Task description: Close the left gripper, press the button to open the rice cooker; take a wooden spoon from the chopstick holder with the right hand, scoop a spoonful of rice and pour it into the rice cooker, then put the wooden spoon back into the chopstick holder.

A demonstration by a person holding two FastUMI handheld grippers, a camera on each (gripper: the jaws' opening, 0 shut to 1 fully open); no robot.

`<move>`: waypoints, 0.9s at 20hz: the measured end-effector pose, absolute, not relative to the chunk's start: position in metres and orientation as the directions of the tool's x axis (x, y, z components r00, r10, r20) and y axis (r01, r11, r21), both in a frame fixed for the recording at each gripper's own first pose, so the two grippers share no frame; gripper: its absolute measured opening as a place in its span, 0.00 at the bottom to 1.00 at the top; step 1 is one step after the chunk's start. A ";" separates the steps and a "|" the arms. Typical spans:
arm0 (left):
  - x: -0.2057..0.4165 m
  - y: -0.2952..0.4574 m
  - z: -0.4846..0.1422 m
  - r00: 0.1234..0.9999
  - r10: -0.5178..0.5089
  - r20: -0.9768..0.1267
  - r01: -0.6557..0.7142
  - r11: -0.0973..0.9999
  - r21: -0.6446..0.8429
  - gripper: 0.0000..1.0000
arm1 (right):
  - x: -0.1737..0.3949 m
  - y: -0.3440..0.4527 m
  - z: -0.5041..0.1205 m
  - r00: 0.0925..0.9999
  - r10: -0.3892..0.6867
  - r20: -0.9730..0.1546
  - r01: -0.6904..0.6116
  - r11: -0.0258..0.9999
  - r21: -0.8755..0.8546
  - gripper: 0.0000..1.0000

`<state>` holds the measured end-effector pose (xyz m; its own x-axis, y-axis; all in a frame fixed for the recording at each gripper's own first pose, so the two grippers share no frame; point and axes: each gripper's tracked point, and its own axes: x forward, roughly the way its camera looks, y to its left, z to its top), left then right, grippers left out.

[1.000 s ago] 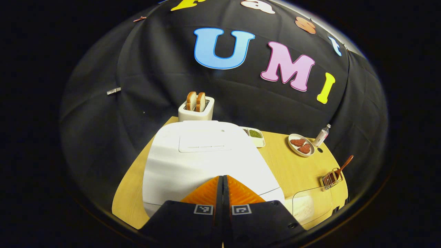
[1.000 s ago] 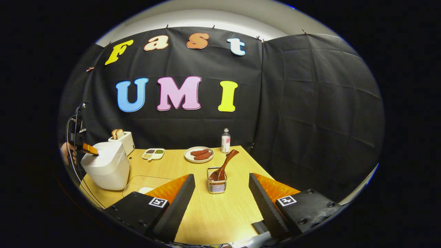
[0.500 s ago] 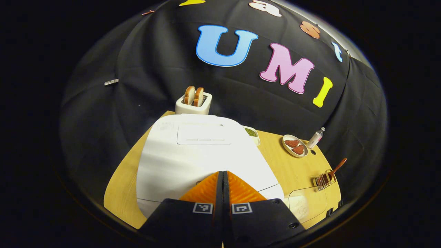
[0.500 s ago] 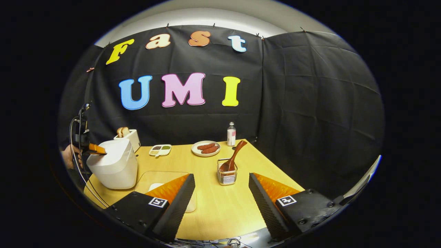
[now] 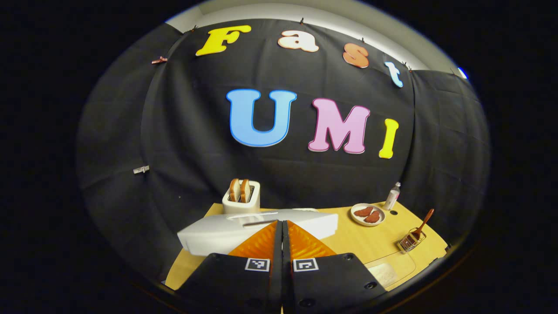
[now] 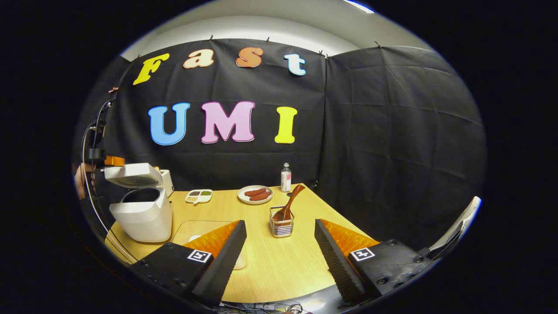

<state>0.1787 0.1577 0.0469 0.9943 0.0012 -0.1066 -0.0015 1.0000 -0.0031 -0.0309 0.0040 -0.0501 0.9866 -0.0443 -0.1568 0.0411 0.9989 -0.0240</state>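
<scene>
Left gripper [image 5: 281, 223]: fingers pressed flat together, no gap, nothing between them, pointing roughly level; from the right gripper view it sits far off to that gripper's left [image 6: 114, 161], raised, with the holding hand [image 6: 79, 179] just behind it and cables looping down from it. Right gripper [image 6: 280, 226]: fingers spread wide, nothing between them, aimed forward and slightly down. The two grippers are well apart, each fingers-forward in its own view.
</scene>
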 end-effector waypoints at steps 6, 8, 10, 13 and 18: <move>0.114 0.113 0.084 0.998 -0.060 0.011 0.059 0.998 0.021 0.05 | -0.013 -0.004 -0.044 0.990 -0.041 -0.134 0.032 0.997 -0.070 0.99; 0.096 0.101 0.073 0.999 -0.043 0.012 0.043 0.999 -0.009 0.06 | -0.002 -0.013 -0.044 0.989 -0.051 -0.141 0.040 0.996 -0.080 0.99; 0.084 0.093 0.057 1.000 -0.016 -0.012 0.015 0.999 -0.028 0.06 | 0.010 -0.020 -0.043 0.987 -0.057 -0.148 0.048 0.997 -0.066 0.99; 0.076 0.081 0.031 0.998 0.014 -0.057 -0.017 0.998 -0.052 0.08 | 0.031 -0.027 -0.042 0.987 -0.062 -0.151 0.055 0.997 -0.052 0.98; 0.078 0.055 0.008 0.994 0.010 -0.110 -0.021 0.995 -0.094 0.17 | 0.072 -0.033 -0.046 0.983 -0.031 -0.179 0.026 0.999 -0.033 0.98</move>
<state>0.0778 0.0545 0.0076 0.9939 0.0102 -0.1095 -0.0206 0.9954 -0.0937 0.0723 -0.0325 -0.0464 0.9834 -0.0311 -0.1786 0.0255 0.9991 -0.0335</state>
